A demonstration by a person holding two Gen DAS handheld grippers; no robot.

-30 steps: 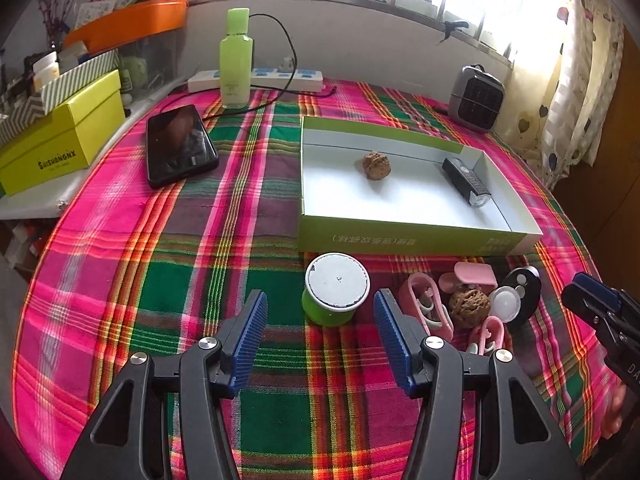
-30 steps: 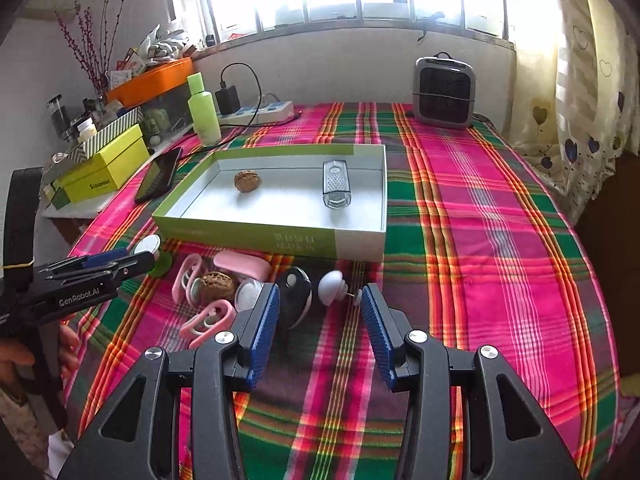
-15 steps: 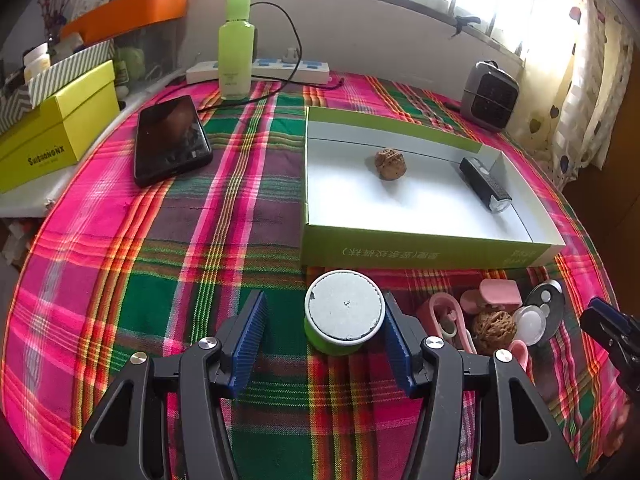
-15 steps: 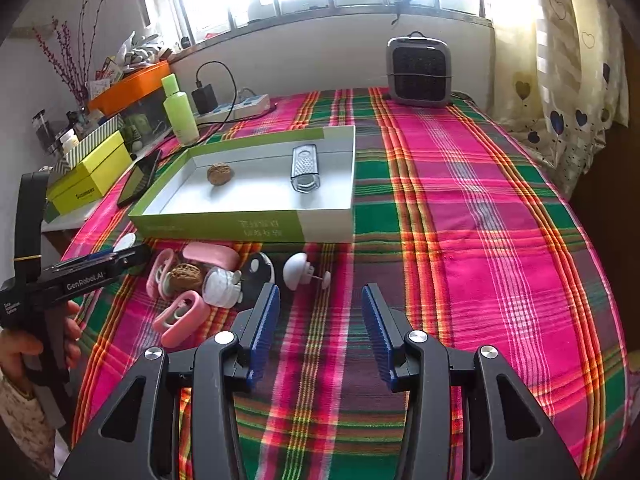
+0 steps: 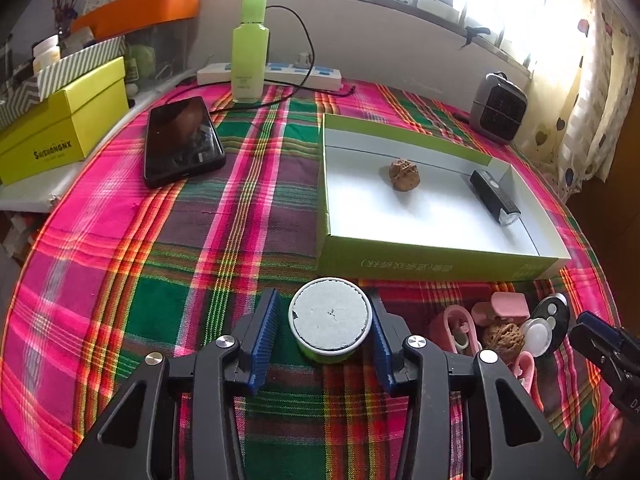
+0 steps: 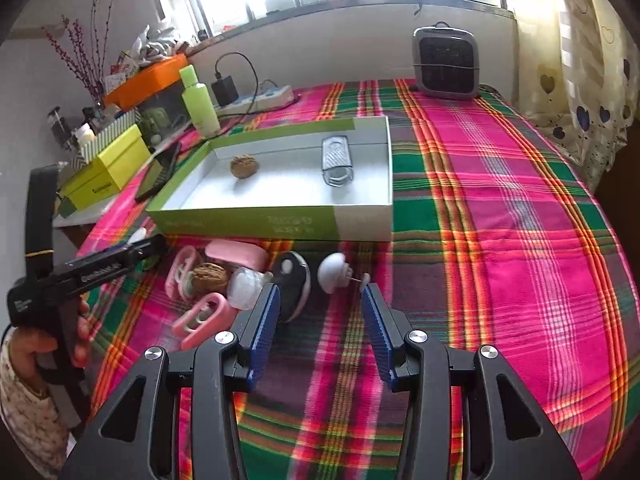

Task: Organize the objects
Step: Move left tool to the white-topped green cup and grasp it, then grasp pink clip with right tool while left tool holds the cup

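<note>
Where the plaid cloth (image 5: 200,264) covers the table, the biggest thing on it is the green box (image 5: 440,264), open-topped and white inside, with a walnut (image 5: 405,174) and a small grater (image 5: 494,196) lying well apart on its floor. Just in front of the box's near wall, the left gripper (image 5: 324,332) has its jaws closing around a green tub (image 5: 330,322) with a white lid; the right pad looks to touch its side, while a thin gap shows at the left pad (image 5: 264,336). To the tub's right lies a heap of small things: pink clips (image 6: 200,316), a second walnut (image 6: 208,276), a black disc (image 6: 294,280) and a white knob (image 6: 334,272). The right gripper (image 6: 320,320) hovers with fingers spread and nothing between them, just short of the disc and knob.
</note>
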